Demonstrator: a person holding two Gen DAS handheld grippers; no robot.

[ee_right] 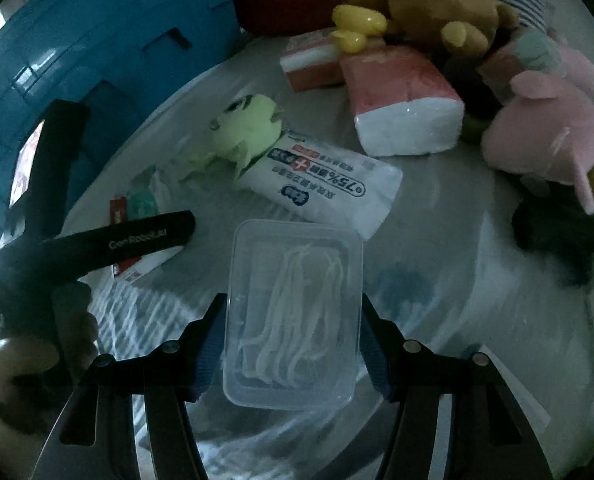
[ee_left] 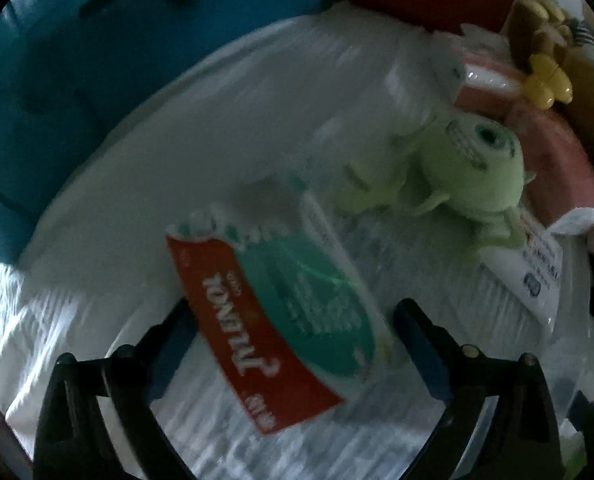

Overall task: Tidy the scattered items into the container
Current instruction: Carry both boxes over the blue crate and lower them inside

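Note:
My left gripper [ee_left: 295,316] points down over a red, teal and white carton [ee_left: 281,312] lying flat on the white cover. The carton sits between its widely spread fingers, and the picture is blurred. My right gripper [ee_right: 293,312] is shut on a clear plastic box [ee_right: 293,312] of white floss picks, held above the cover by its long sides. The blue container [ee_left: 77,80] [ee_right: 77,40] stands at the upper left. In the right wrist view a black finger [ee_right: 149,236] of the left gripper crosses the carton [ee_right: 137,204].
A green one-eyed plush [ee_left: 469,164] [ee_right: 249,128] lies against a white wipes pack [ee_right: 325,184]. Pink tissue packs [ee_right: 405,96], a brown bear plush [ee_right: 437,4], a pink plush [ee_right: 545,136] and a dark object [ee_right: 557,228] crowd the right. A hand [ee_right: 37,360] grips the left tool.

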